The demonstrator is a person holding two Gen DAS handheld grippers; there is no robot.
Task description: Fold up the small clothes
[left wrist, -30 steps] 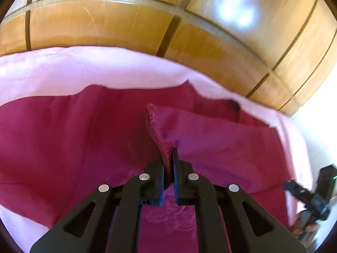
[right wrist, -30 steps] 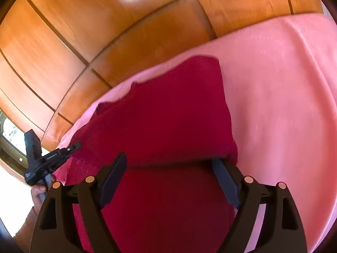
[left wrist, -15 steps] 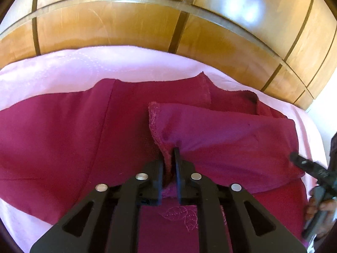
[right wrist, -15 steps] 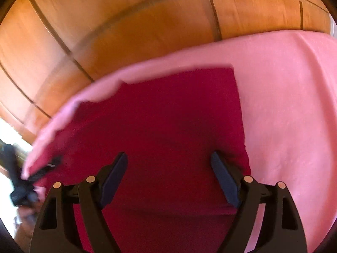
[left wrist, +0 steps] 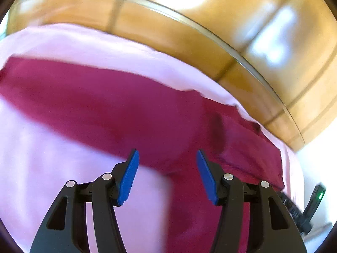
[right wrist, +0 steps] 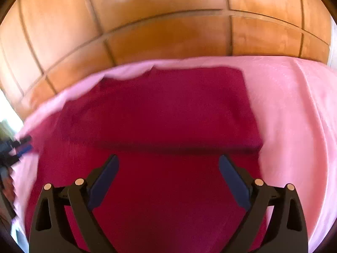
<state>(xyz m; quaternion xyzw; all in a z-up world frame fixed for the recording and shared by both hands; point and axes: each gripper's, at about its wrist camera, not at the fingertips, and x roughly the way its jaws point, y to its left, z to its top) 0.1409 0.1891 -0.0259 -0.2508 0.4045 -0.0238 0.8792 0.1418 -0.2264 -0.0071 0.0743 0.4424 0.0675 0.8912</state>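
- Left wrist view: left gripper has its blue-padded fingers spread wide, nothing between them. It hovers above the near edge of the maroon garment, which lies on the pink sheet. Frame is motion-blurred.
- Garment runs from the far left across to the right, where a doubled layer sits on top. Wood panelling stands behind. The right gripper's body shows at the lower right edge.
- Right wrist view: right gripper also has its fingers spread, empty, over the maroon cloth. A folded flap lies flat across the far half, its crease edge a dark line just ahead of the fingertips. Pink sheet is bare to the right.
- Handling, judged: soft, light, limp fabric; it should drape and slip unless pinched firmly. Best hold looks like a hem or corner, through all the layers there, not the middle of the panel.
- Change against the earlier frames: half a second ago the left fingers were pressed together on a raised fold of the cloth; now they are apart and the fold is laid down. The right fingers stay spread throughout; the flap now looks flatter and squarer.
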